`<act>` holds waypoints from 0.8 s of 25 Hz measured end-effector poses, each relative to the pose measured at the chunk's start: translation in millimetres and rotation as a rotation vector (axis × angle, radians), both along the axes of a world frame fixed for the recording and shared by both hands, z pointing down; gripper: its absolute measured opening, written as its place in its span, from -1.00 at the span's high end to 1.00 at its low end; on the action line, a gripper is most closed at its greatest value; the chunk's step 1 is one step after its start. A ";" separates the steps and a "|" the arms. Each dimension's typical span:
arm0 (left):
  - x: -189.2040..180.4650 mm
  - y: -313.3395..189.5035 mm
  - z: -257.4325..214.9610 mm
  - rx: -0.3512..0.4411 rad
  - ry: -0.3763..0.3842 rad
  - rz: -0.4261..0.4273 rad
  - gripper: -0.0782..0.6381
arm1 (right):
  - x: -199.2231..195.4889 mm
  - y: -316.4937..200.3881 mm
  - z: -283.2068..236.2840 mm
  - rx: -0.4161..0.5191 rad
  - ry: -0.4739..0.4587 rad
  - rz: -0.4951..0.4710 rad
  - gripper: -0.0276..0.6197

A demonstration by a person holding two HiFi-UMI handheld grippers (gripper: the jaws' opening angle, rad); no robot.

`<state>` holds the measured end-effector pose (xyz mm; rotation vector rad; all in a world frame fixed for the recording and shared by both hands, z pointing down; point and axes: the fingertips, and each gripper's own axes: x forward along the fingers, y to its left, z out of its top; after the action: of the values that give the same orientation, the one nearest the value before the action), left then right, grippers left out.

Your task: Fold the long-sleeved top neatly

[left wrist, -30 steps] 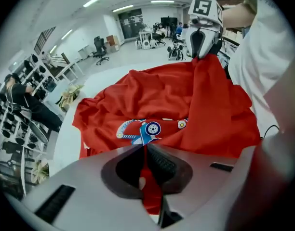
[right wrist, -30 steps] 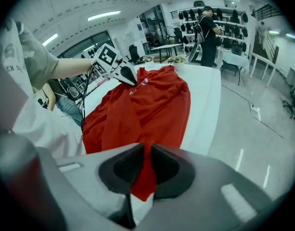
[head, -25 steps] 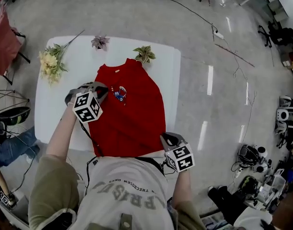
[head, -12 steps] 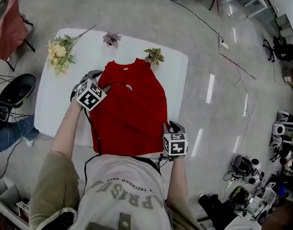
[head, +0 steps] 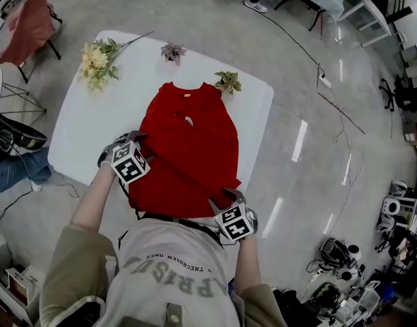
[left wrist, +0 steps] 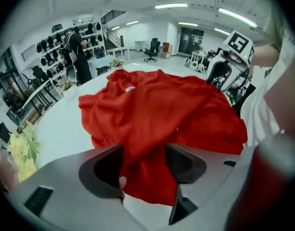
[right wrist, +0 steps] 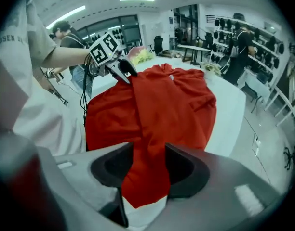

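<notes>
I see the red long-sleeved cotton top (head: 188, 148) lying on the white rectangular table (head: 86, 128), towards its right half. Its long axis runs far to near: the collar with a pale label points at the far edge, and the hem hangs just over the near edge against the operator's grey T-shirt (head: 178, 268). The body is rumpled. A raised ridge of cloth crosses its near part slantwise, from the left side down to the near right corner.

My left gripper (head: 127, 142) sits at the left edge of the top, about halfway along, pointing steeply down. Its jaws have just been opening and stand apart. A fold of red cloth lies loose between them, not pinched. My right gripper (head: 225, 197) is at the near right corner of the hem, also pointing steeply down. Its jaws have just been opening too, and a narrow band of the red cloth runs through the gap. That band leads straight up the ridge towards the left gripper.

Along the far side of the table lie three decorations. A bunch of pale yellow artificial flowers (head: 96, 60) is at the far left corner, well apart from the top. A small purplish flower head (head: 172, 51) is at the far edge. A green leafy sprig (head: 227, 82) is just beside the right shoulder.
</notes>
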<state>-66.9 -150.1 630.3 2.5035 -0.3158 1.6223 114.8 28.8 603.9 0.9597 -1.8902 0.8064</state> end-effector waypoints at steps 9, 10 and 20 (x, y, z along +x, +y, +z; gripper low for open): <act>-43.4 -4.1 6.7 -0.037 0.027 -0.138 0.02 | -10.2 28.3 18.0 -0.179 0.006 -0.088 0.32; -43.2 -4.9 7.6 -0.028 0.030 -0.138 0.02 | -11.2 29.3 22.8 -0.185 0.014 -0.099 0.32; -67.8 28.6 -46.1 0.024 0.209 -0.335 -0.05 | 10.0 16.4 -18.2 -0.009 -0.115 0.001 0.31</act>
<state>-134.7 -121.5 584.2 2.4444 -0.6875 1.2268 124.8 45.2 585.7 0.9263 -1.9830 0.8867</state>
